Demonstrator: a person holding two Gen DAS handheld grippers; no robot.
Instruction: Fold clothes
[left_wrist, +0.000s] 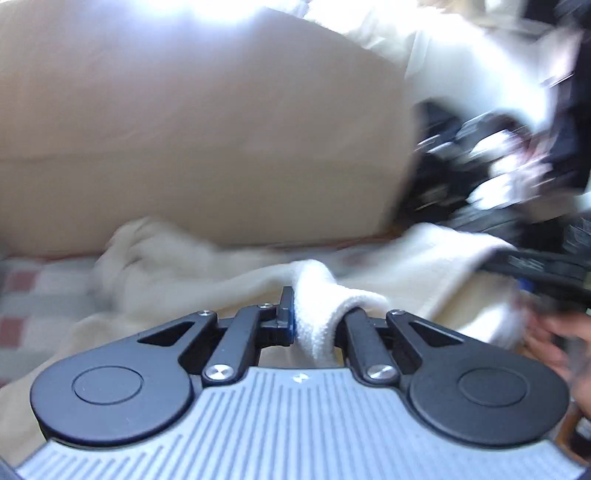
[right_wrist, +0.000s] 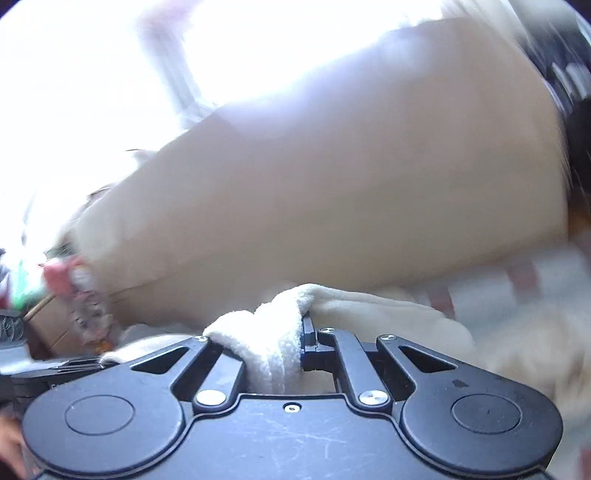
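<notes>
We have both tools, left tool (left_wrist: 314, 321) and right tool (right_wrist: 275, 343), clamped on a white garment (left_wrist: 406, 273), ready for folding; next, spread it evenly.

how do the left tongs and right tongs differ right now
The left tongs sit on a grey ribbed body, while the right tongs sit on a plain black, scratched one. In the left wrist view the fluffy white fleece garment bunches right of the visible finger; in the right wrist view it bunches left. Both are shut on that garment.
</notes>
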